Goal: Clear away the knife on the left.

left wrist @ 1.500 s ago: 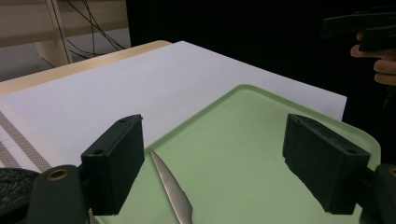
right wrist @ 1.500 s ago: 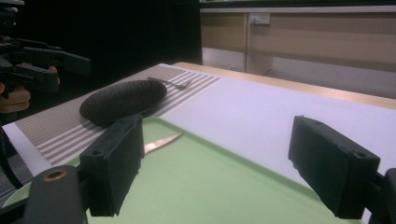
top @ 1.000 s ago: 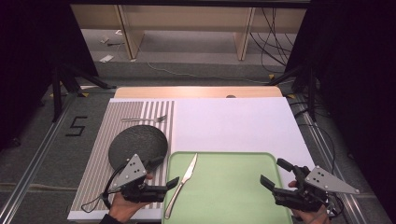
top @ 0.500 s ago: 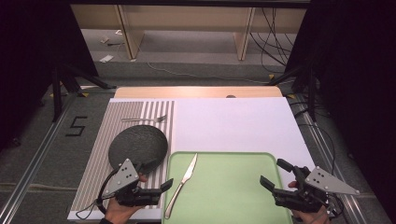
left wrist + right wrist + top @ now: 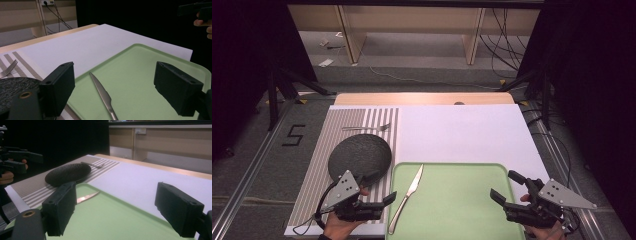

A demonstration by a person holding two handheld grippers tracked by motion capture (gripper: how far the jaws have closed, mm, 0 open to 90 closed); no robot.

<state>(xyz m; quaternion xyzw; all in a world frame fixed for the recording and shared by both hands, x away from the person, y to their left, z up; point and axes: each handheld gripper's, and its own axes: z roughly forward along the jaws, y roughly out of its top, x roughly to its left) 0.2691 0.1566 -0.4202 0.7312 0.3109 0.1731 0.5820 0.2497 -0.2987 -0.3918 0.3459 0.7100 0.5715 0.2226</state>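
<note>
A silver knife (image 5: 408, 197) lies on the left part of a green tray (image 5: 452, 220), its blade pointing away from me. My left gripper (image 5: 382, 187) is just left of the knife handle, over the striped placemat (image 5: 312, 165); it is open and holds nothing. In the left gripper view the knife (image 5: 102, 96) lies between the spread jaws, ahead of them. My right gripper (image 5: 506, 186) is open at the tray's right edge, also holding nothing. The right gripper view shows the knife (image 5: 86, 197) at the tray's (image 5: 112, 220) far edge.
A black plate (image 5: 360, 156) rests on the placemat, with a fork (image 5: 367, 128) beyond it. A white sheet (image 5: 462, 132) covers the table behind the tray. The plate (image 5: 68, 173) and the fork (image 5: 93, 165) also appear in the right gripper view. Cables lie on the floor beyond.
My left gripper has drawn back slightly to the left and toward me, still open. The right gripper and the knife have not moved.
</note>
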